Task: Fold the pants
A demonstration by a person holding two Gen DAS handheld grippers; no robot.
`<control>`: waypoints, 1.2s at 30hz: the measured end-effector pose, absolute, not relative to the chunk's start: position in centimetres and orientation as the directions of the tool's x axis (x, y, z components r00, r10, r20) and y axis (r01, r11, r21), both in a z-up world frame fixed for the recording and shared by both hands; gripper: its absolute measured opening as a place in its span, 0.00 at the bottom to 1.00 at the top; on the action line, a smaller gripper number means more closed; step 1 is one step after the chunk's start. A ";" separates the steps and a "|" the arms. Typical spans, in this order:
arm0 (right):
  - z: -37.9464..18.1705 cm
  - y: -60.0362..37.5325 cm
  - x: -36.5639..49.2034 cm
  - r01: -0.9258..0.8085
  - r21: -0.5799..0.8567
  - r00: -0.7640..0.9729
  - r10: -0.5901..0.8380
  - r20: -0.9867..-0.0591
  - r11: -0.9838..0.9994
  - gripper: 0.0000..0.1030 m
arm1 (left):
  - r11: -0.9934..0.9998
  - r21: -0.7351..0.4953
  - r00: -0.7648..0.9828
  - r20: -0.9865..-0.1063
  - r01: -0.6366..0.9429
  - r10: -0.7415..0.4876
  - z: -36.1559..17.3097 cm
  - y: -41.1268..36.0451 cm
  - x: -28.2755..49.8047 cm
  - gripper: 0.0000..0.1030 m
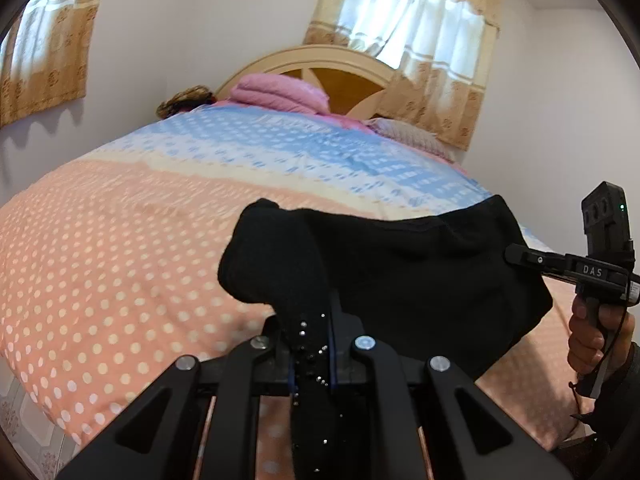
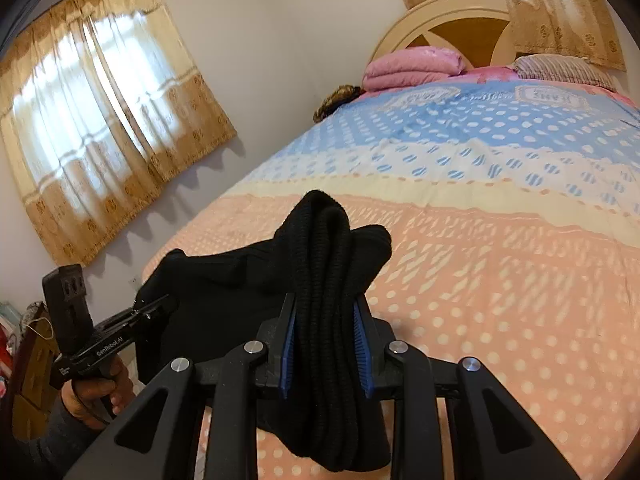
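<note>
The black pants [image 1: 400, 264] hang stretched between both grippers above the near end of the bed. My left gripper [image 1: 312, 320] is shut on a bunched end of the cloth, which carries small shiny studs. My right gripper [image 2: 326, 320] is shut on a thick ribbed bundle of the pants [image 2: 332, 264] between its blue pads [image 2: 362, 352]. The right gripper also shows at the right of the left wrist view [image 1: 516, 256], pinching the cloth's far edge. The left gripper shows at the lower left of the right wrist view [image 2: 164, 304].
The bed [image 1: 120, 240] has a dotted quilt, peach near me and blue farther off. A folded pink blanket [image 1: 276, 92] and a striped pillow [image 2: 560, 68] lie by the wooden headboard [image 2: 452, 28]. Curtained windows are on the walls.
</note>
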State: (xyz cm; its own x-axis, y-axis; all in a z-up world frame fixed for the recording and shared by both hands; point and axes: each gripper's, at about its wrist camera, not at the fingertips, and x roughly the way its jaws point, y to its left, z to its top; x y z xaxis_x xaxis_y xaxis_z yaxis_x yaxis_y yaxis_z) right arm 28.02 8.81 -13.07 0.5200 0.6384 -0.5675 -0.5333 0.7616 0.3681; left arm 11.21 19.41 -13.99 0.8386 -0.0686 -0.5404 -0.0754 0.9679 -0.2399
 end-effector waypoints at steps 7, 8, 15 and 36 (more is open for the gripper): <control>-17.7 9.6 31.1 -0.456 0.390 0.478 0.590 -0.650 0.800 0.28 | 0.970 -0.210 0.787 -0.616 -0.121 -0.035 -18.1 20.2 13.5 0.24; -18.3 9.4 31.5 -0.439 0.394 0.474 0.580 -0.662 0.808 0.30 | 0.971 -0.198 0.784 -0.620 -0.130 -0.022 -18.5 20.2 13.6 0.36; -19.1 6.5 31.6 -0.373 0.411 0.504 0.553 -0.663 0.832 0.47 | 0.971 -0.141 0.767 -0.639 -0.192 0.059 -18.8 20.7 13.3 0.70; -12.6 -1.1 16.4 -0.271 0.384 0.697 0.455 -0.555 0.883 0.64 | 0.985 -0.087 0.857 -0.508 -0.149 0.085 -10.9 16.7 2.8 0.92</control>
State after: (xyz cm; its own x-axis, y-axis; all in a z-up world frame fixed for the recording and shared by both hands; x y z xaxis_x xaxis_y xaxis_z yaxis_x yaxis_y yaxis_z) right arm 16.36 -1.10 -12.62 0.6967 0.4547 -0.5548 -0.2707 0.8829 0.3837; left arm 2.77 16.75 -10.89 0.8574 0.0854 -0.5075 -0.1494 0.9850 -0.0867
